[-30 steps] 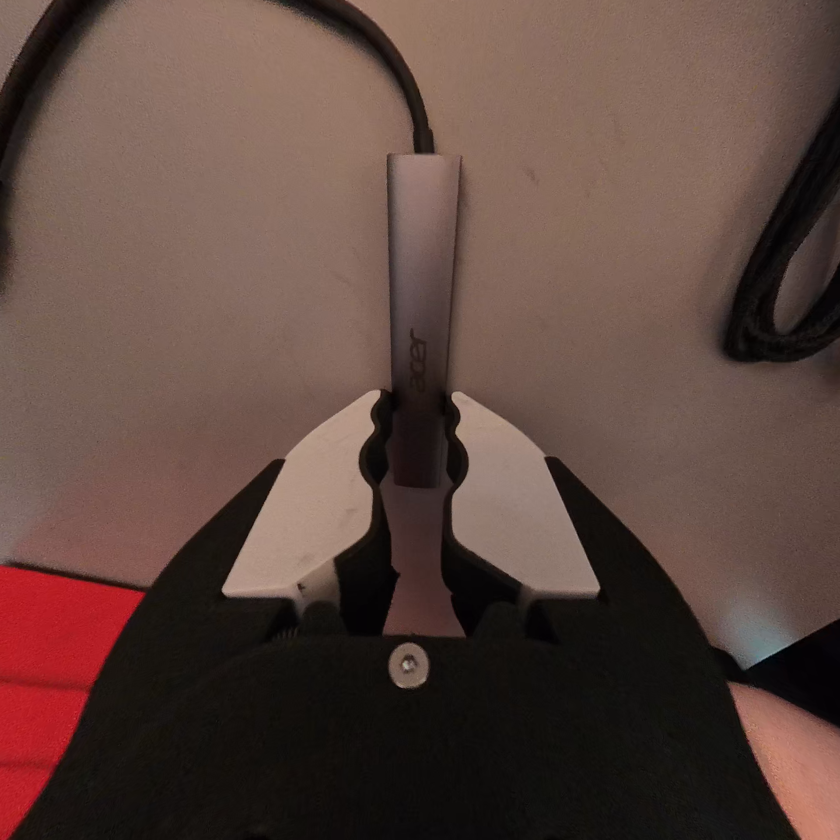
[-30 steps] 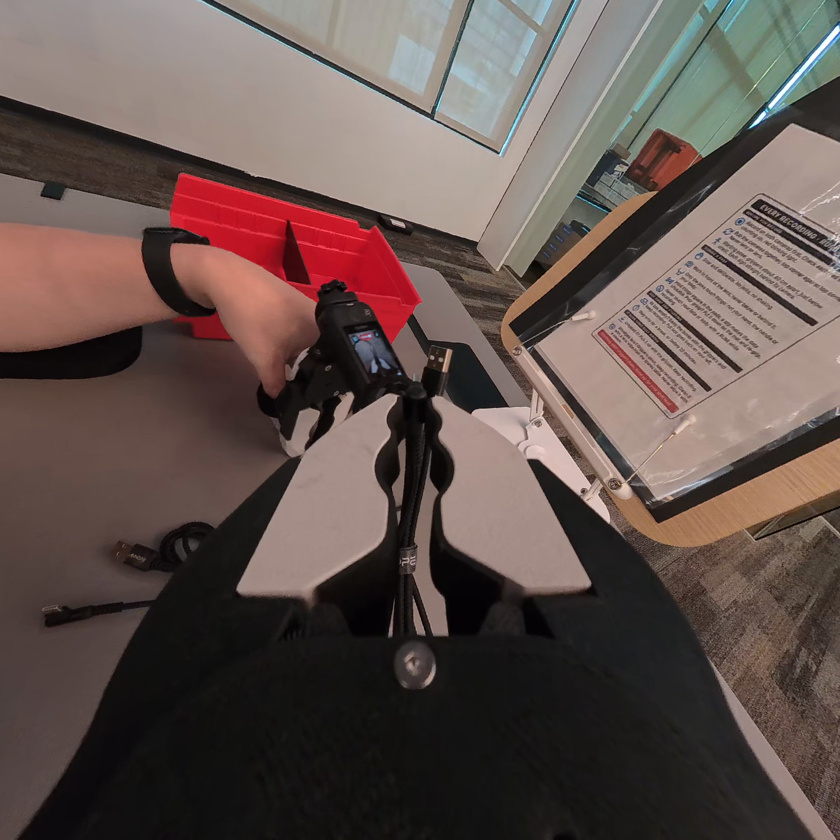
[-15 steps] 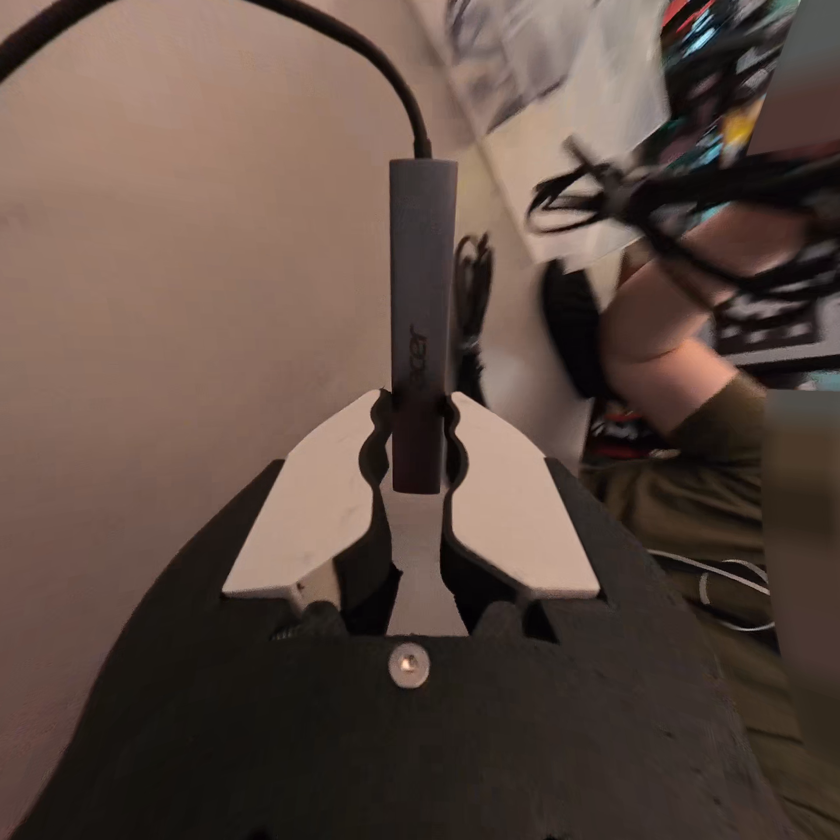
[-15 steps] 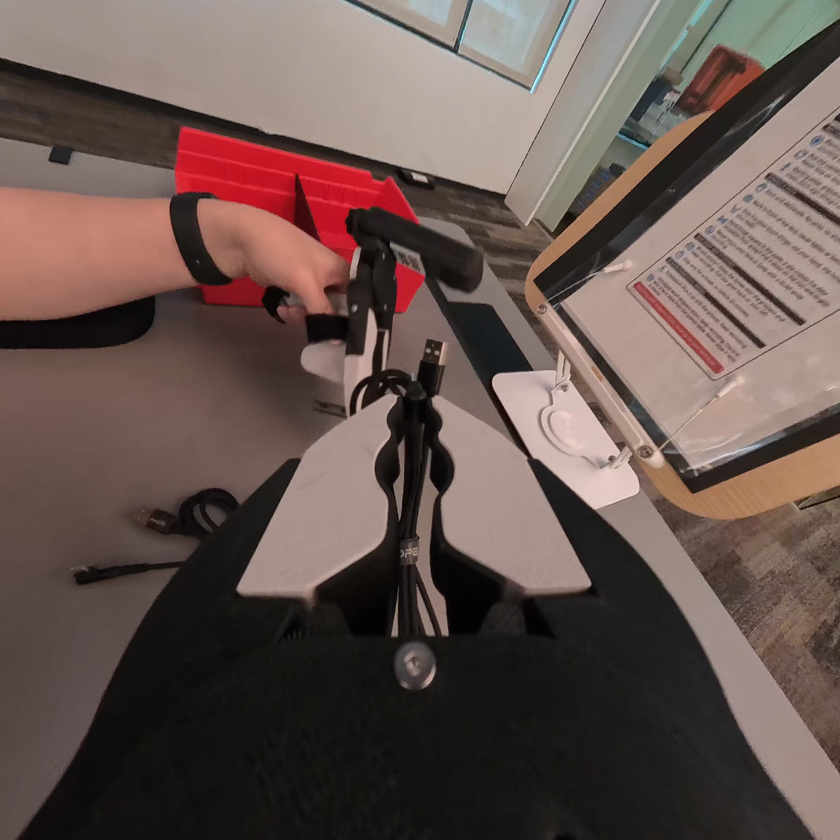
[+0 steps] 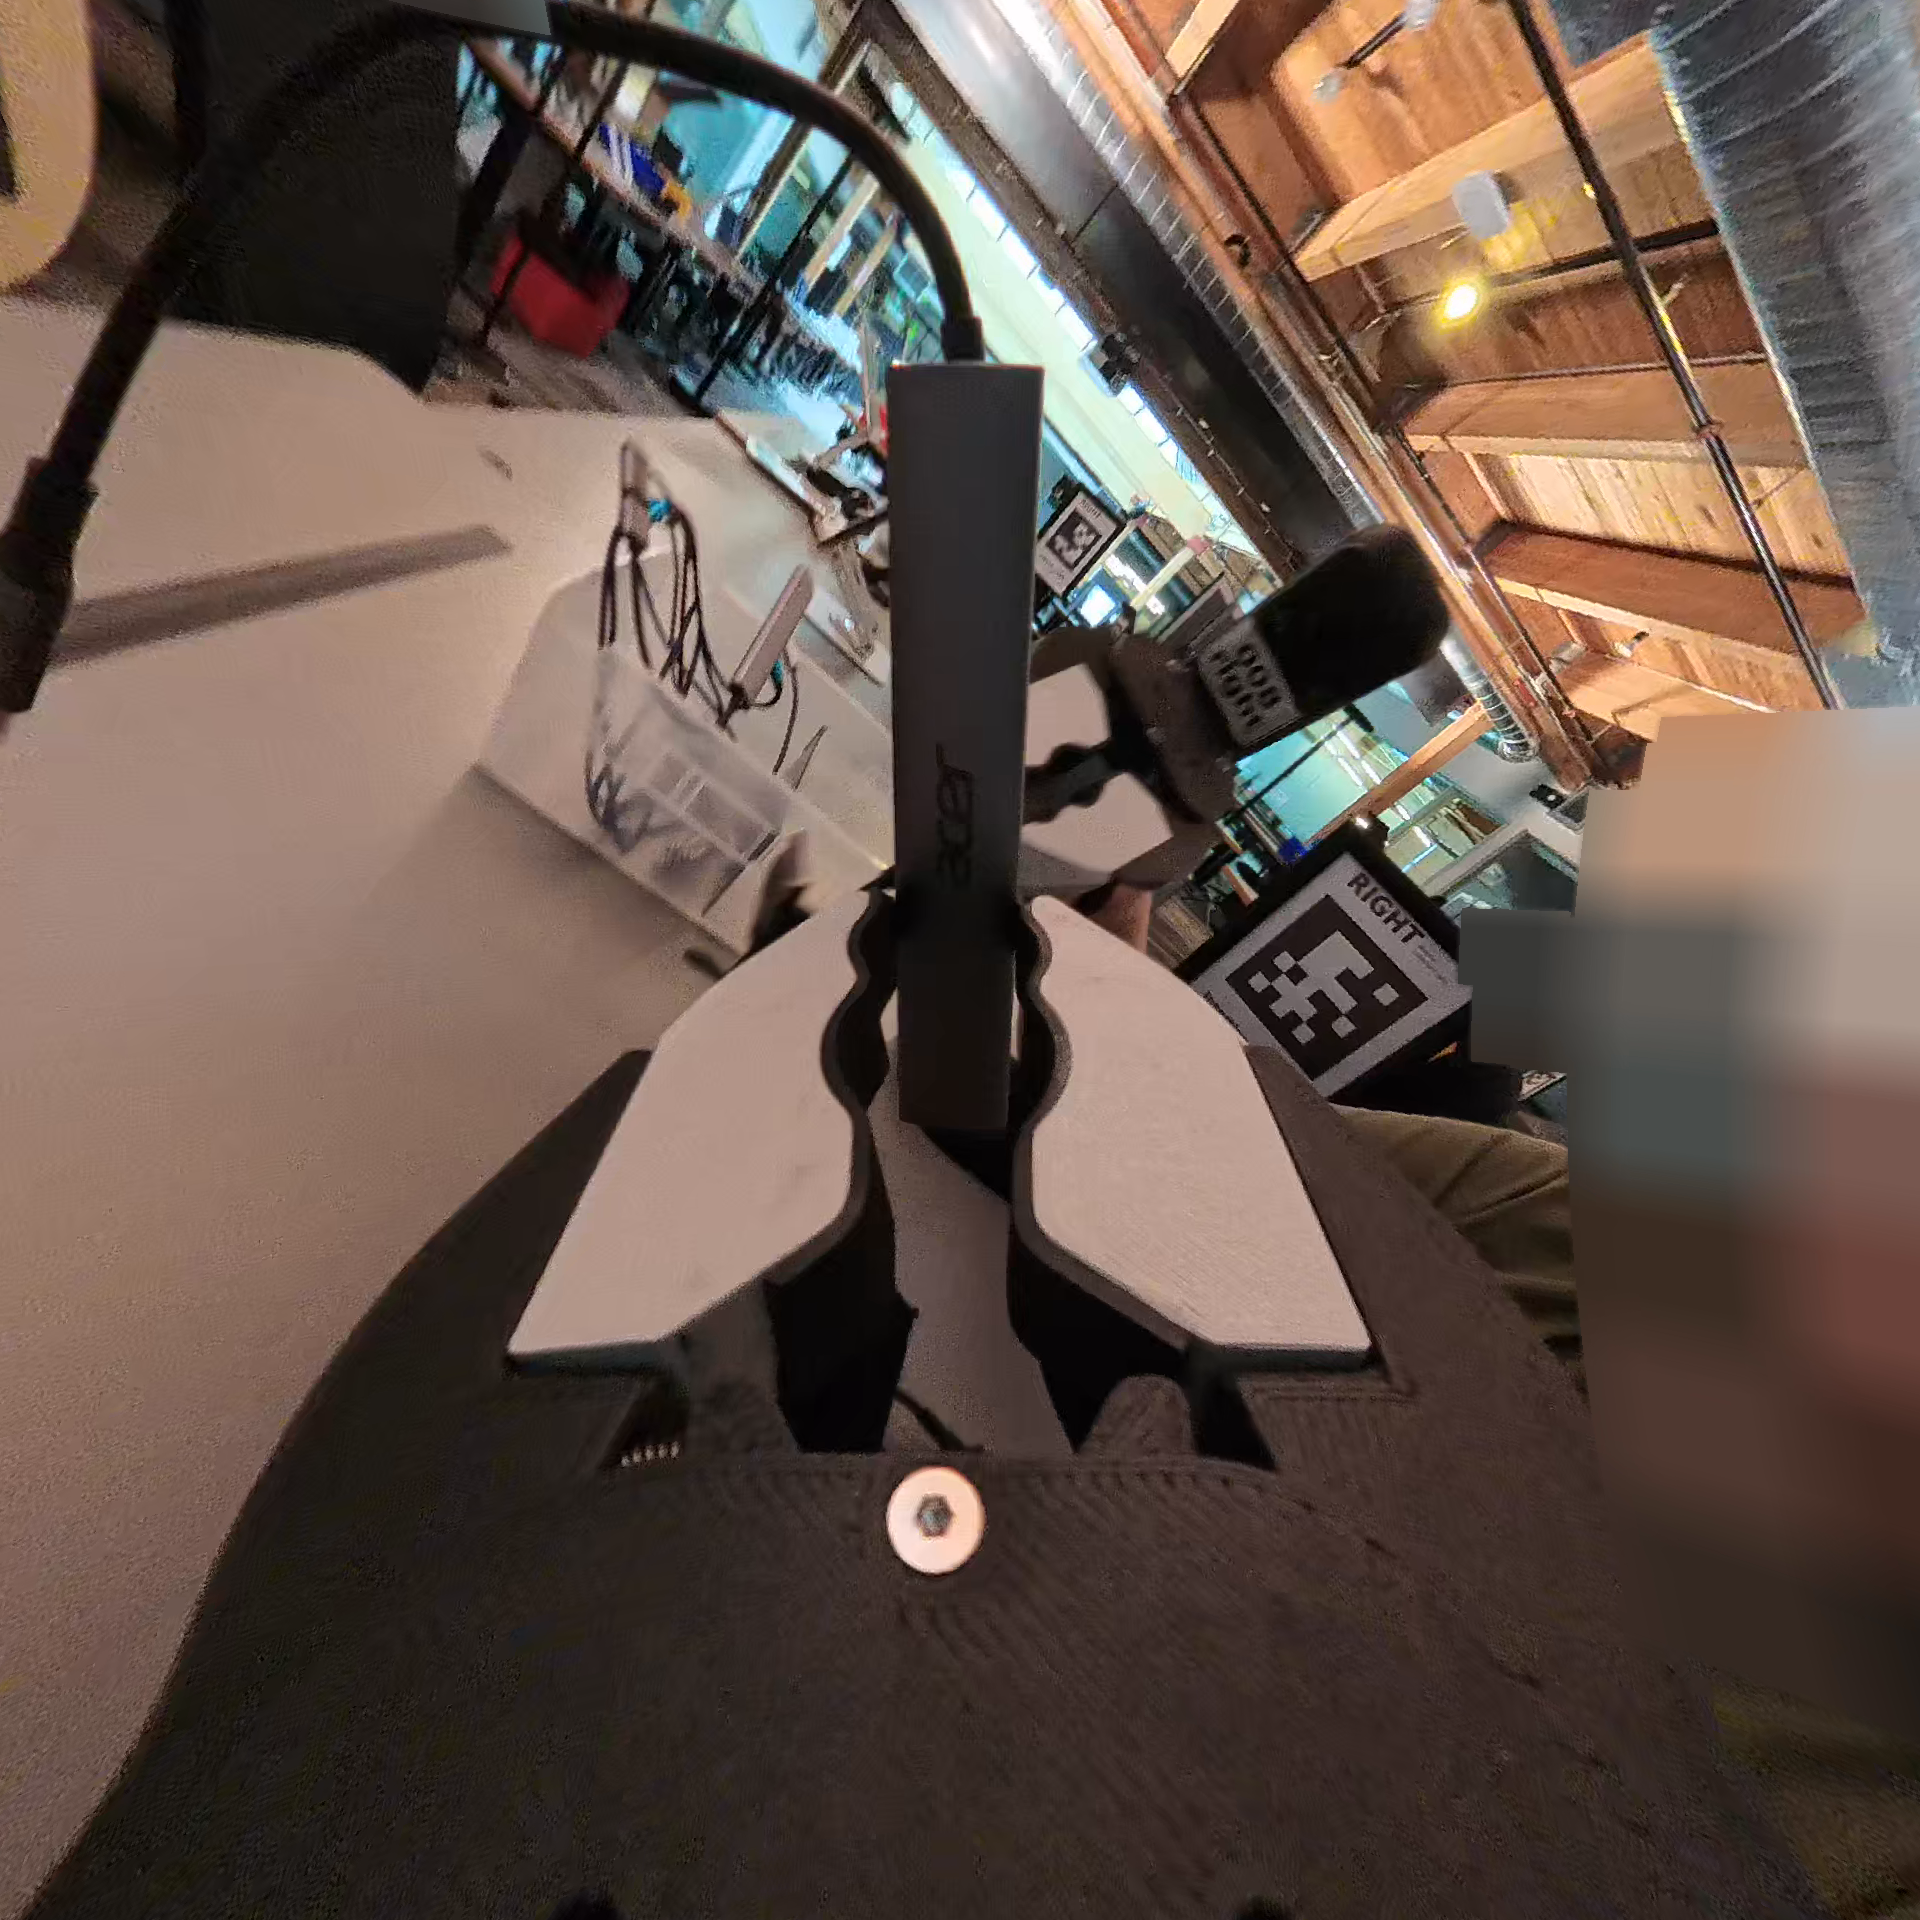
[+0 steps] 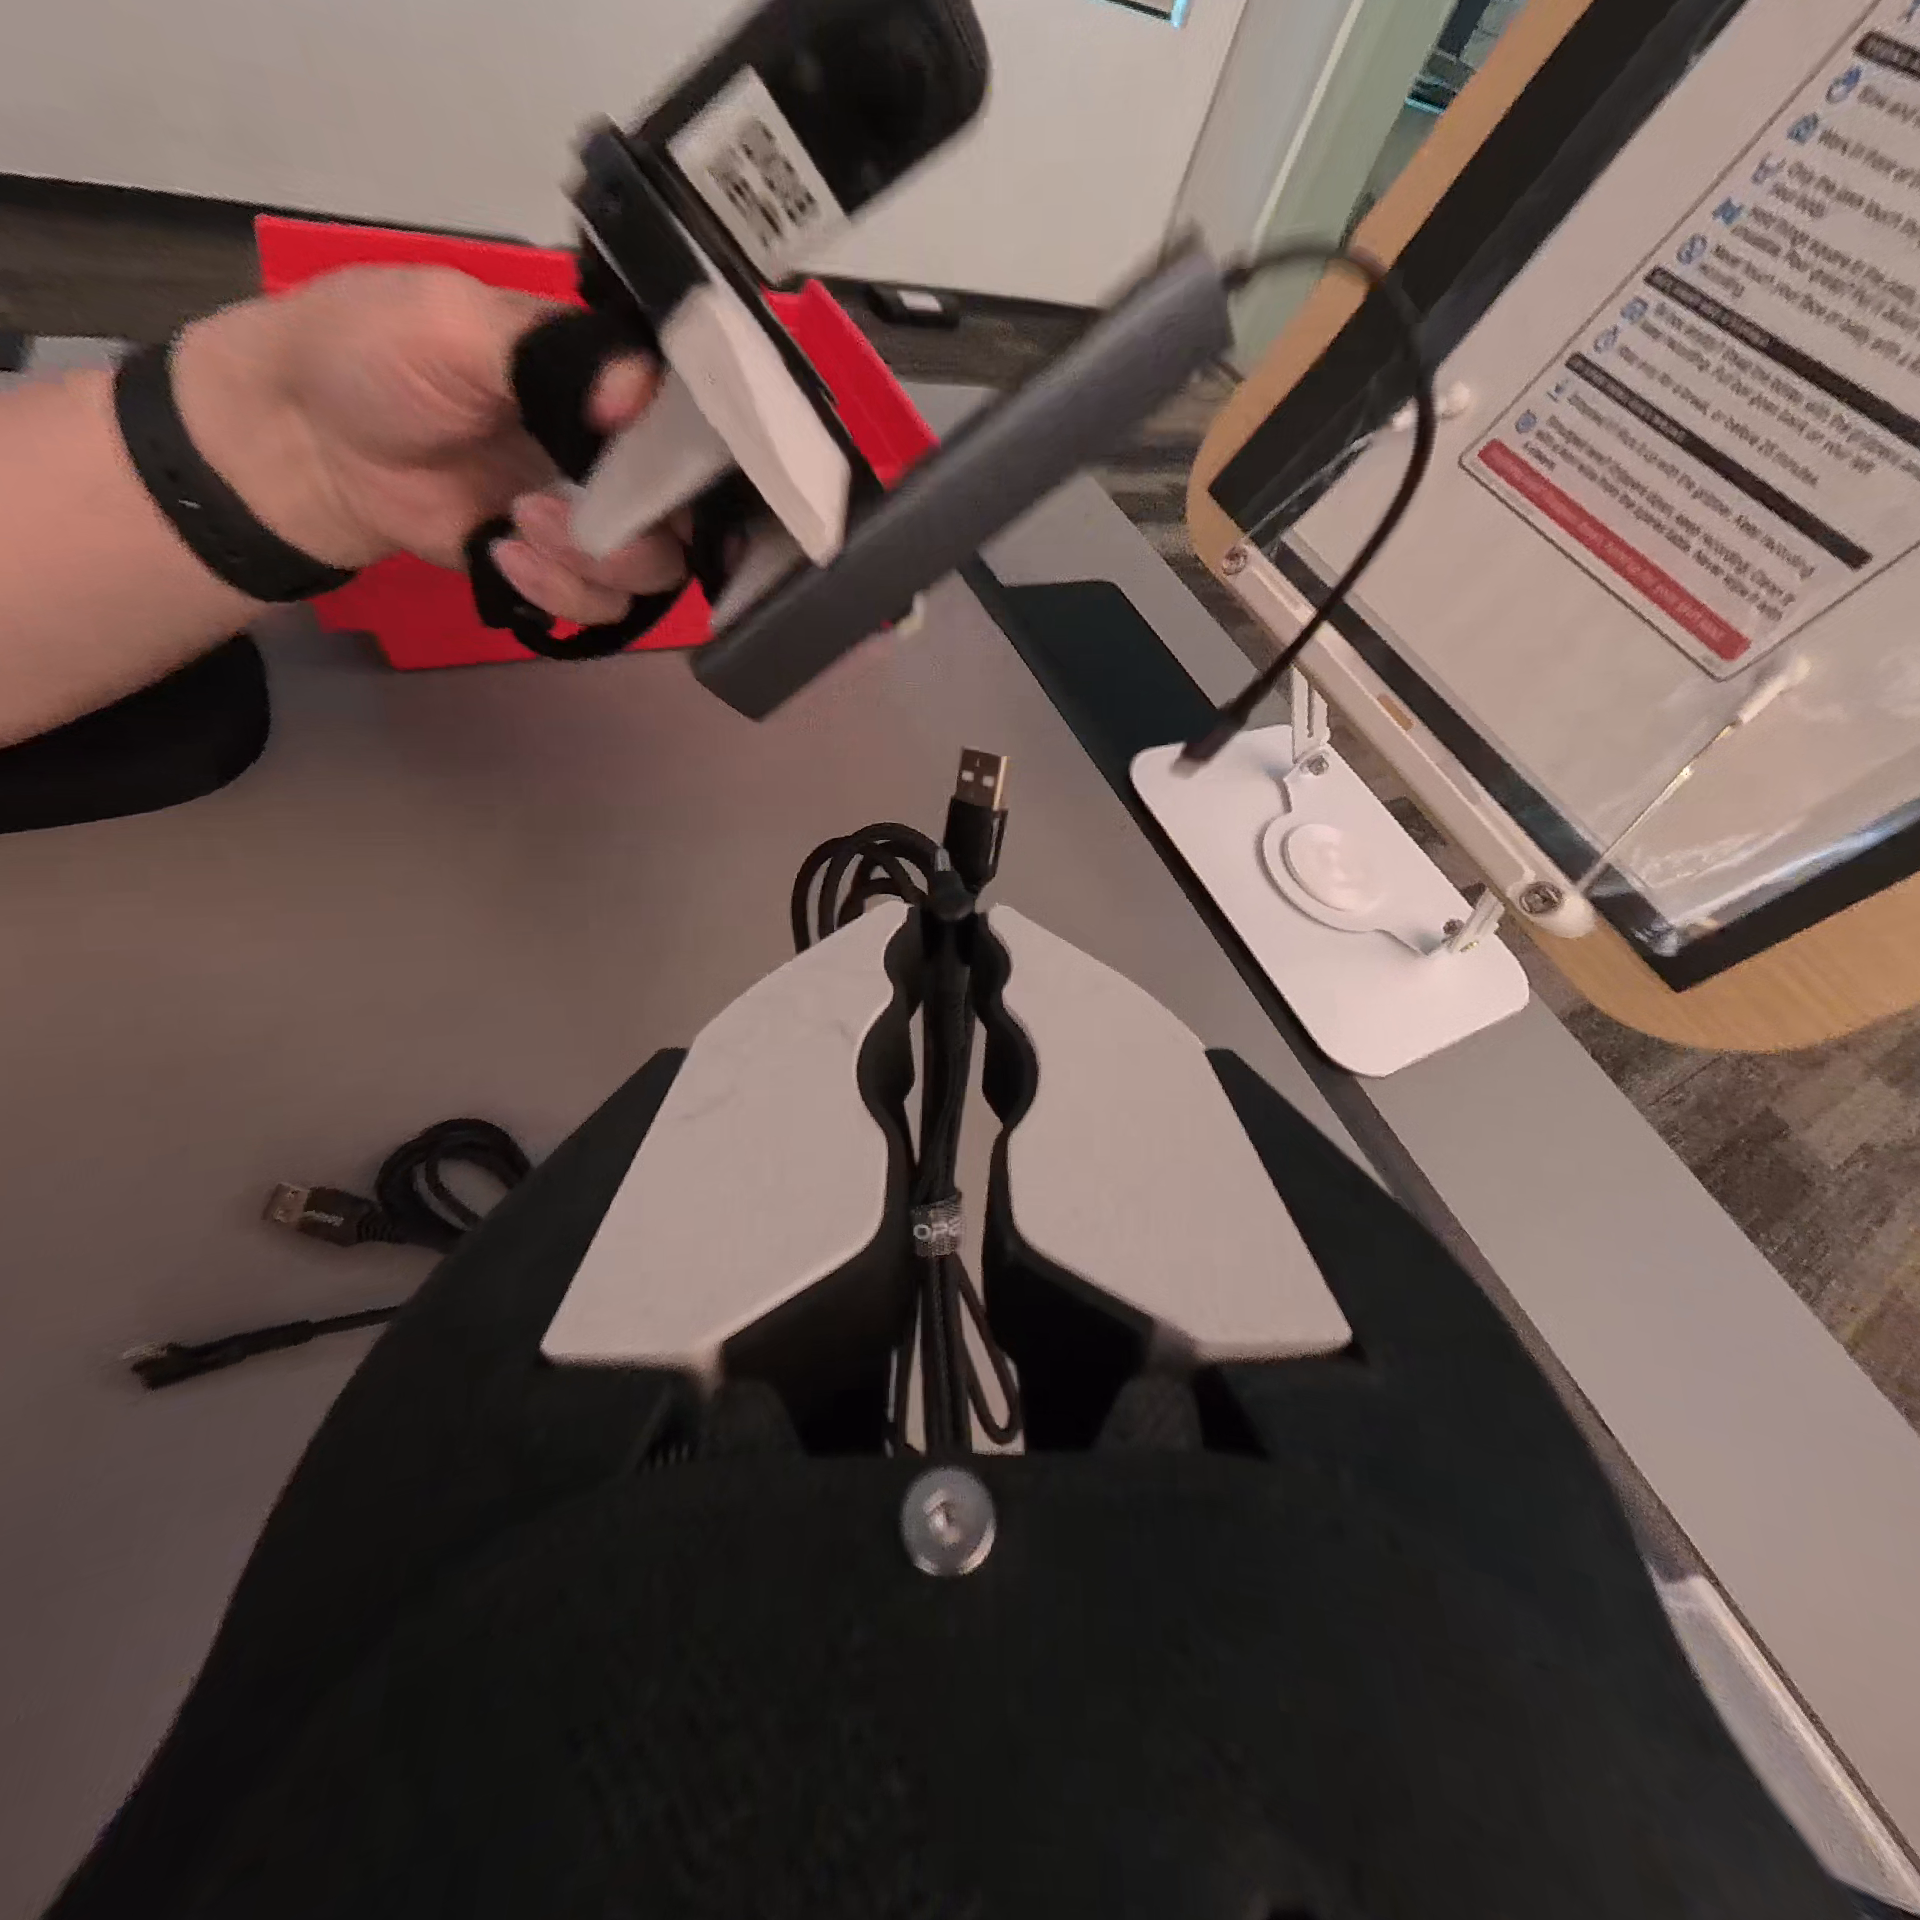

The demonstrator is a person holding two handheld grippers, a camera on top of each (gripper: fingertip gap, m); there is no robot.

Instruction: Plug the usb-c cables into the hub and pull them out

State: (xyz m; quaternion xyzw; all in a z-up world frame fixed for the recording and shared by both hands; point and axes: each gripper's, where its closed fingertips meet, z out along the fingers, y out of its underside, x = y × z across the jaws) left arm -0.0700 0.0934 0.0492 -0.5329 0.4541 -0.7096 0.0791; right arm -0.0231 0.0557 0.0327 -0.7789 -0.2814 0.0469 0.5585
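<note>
Lifted clear of the table since a second ago, the hub (image 5: 961, 727) now stands in the air before a workshop ceiling of wooden beams, where I earlier saw it against the bare tabletop.

From my left wrist camera: the left gripper (image 5: 954, 940) is clamped on the lower end of the grey hub, its two pale fingers (image 5: 727, 1143) pressing each side. A black lead (image 5: 904, 177) leaves the hub's far end and arcs up and away to the left. Behind the hub, the right gripper (image 5: 1091, 790) shows in part, with a black camera above it. A clear bin (image 5: 675, 790) of cables sits on a white table (image 5: 208, 831) to the left. A square black-and-white marker (image 5: 1335, 982) stands at right.

From my right wrist camera: the right gripper (image 6: 951, 914) is closed on a bundled black cable (image 6: 940, 1091), its silver plug (image 6: 980, 779) poking out past the fingertips, close below the hub's near end but apart from it. The hub (image 6: 966, 488) hangs tilted above the grey table (image 6: 468, 883), held by the left gripper (image 6: 790, 509) in a person's hand (image 6: 364, 416) wearing a black wristband. A second cable (image 6: 416, 1195) lies loose on the table at left. A red bin (image 6: 436, 613) sits behind the hand; a framed instruction sheet (image 6: 1662, 416) leans at right on a white stand (image 6: 1340, 914).
</note>
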